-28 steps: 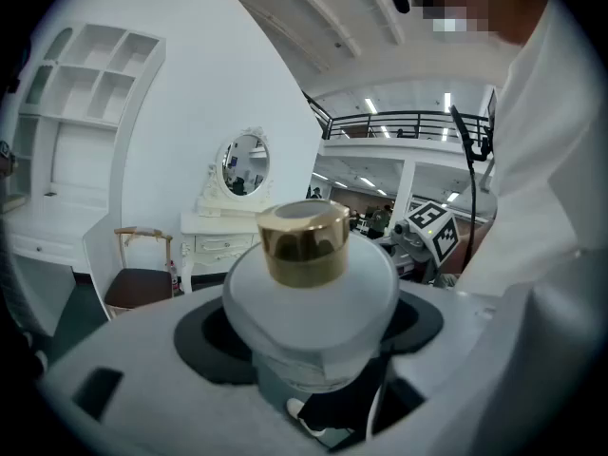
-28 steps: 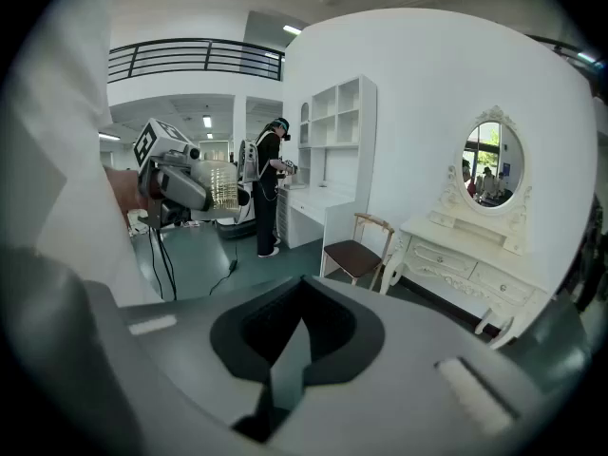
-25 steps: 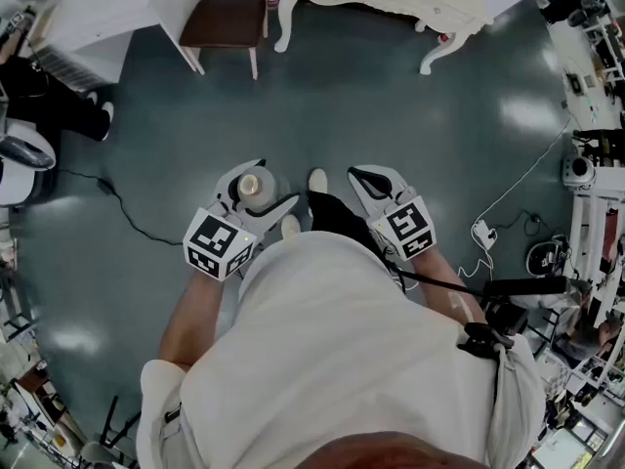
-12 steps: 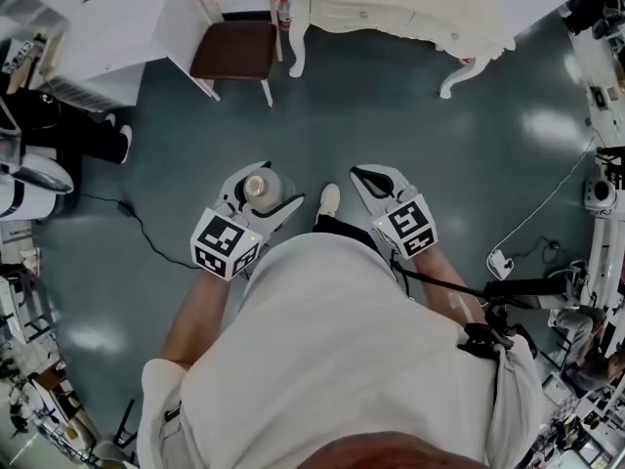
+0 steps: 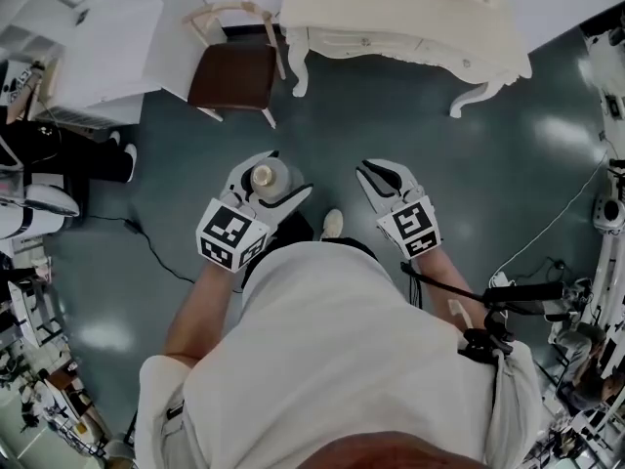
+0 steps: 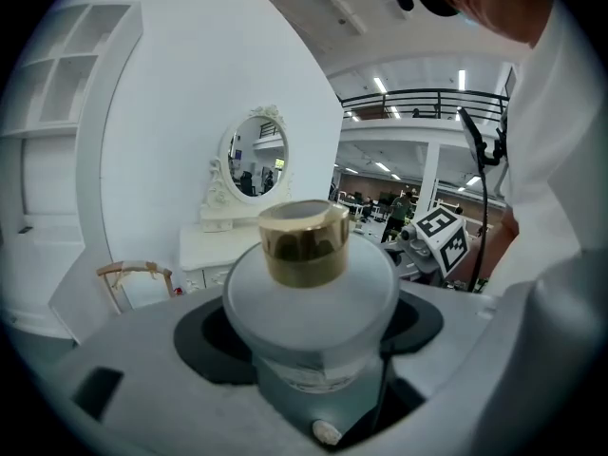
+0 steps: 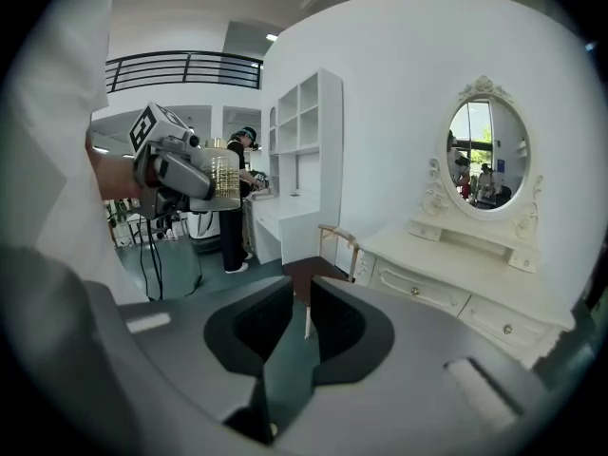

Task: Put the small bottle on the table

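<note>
One small bottle (image 6: 309,283) clamped in left gripper (image 5: 283,176) jaws; right gripper (image 7: 296,312) jaws slit apart, empty. Keep upright until table (image 5: 391,8).

A glossy, dark grey-green floor (image 5: 410,135) fills the head view. At the top centre a cream dressing table (image 5: 410,13) stands on it on curved legs. In the right gripper view an oval mirror (image 7: 487,155) stands upright at the back of the table's top. Just left of the table a wooden chair (image 5: 234,71) with a brown seat stands on the floor, and a white desk unit (image 5: 88,47) fills the upper left corner. A black cable (image 5: 146,247) trails across the floor at the left and a pale cable (image 5: 547,225) at the right. A light shoe (image 5: 333,223) rests on the floor near the centre.
</note>
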A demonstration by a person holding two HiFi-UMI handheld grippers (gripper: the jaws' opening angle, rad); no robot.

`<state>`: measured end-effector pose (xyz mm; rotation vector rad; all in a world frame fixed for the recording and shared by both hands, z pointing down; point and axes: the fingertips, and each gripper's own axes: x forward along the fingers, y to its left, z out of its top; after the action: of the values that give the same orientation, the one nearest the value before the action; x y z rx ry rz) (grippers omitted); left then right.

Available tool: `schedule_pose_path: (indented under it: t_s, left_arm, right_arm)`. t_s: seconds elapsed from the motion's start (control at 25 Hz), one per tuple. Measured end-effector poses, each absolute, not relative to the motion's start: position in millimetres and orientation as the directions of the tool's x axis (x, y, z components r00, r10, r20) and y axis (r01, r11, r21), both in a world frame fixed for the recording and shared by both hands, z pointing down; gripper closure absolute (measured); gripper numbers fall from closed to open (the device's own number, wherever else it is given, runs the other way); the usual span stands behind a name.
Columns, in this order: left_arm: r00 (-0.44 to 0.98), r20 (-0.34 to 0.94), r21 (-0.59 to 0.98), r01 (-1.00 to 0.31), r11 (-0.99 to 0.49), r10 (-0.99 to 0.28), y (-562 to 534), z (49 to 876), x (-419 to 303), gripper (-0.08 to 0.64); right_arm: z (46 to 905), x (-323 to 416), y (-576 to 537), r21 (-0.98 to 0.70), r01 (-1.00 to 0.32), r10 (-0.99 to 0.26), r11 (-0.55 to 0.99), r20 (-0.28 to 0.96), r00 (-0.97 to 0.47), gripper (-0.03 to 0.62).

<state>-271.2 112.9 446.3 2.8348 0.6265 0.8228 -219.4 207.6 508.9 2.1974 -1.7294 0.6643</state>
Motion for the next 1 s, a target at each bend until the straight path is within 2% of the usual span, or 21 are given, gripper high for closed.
schedule_pose_path:
  t_s: [0.08, 0.16, 0.44, 0.56, 0.72, 1.0]
  left_arm:
    - [0.779, 0.46, 0.218, 0.366, -0.905, 0.426, 74.1, 450.6, -298.2, 0.216]
    - [0.78, 0.447, 0.23, 0.372, -0.899, 0.438, 23.1, 465.4, -296.1, 0.216]
    - [0.736, 0.454, 0.216, 0.455, -0.864, 0.502, 13.5, 484.7, -120.0, 0.216]
    - [0.735, 0.443, 0.171, 0.493, -0.853, 0.513, -23.1, 458.5, -96.3, 0.216]
    - [0.735, 0.444, 0.126, 0.516, -0.848, 0.513, -60.0, 446.8, -42.9, 0.216]
    - [0.769, 0.434, 0.116, 0.47, -0.875, 0.47, -102.9, 439.7, 62.2, 0.216]
  right_arm:
    - [511.0, -246.8, 171.1, -0.047, -0.962, -0.84, -0.268, 0.5, 0.21, 0.534]
    - [523.9, -248.8, 124.3, -0.053, -0.958, -0.827, -0.282, 0.52, 0.214, 0.534]
    - [515.7, -88.0, 133.7, -0.045, -0.911, -0.783, -0.411, 0.529, 0.327, 0.568]
    - [481.4, -77.8, 102.9, -0.002, -0.903, -0.769, -0.43, 0.525, 0.365, 0.591]
    - [466.6, -47.7, 72.2, 0.005, -0.883, -0.751, -0.47, 0.523, 0.403, 0.591]
    - [455.6, 2.4, 50.5, -0.01, -0.864, -0.729, -0.503, 0.542, 0.418, 0.591]
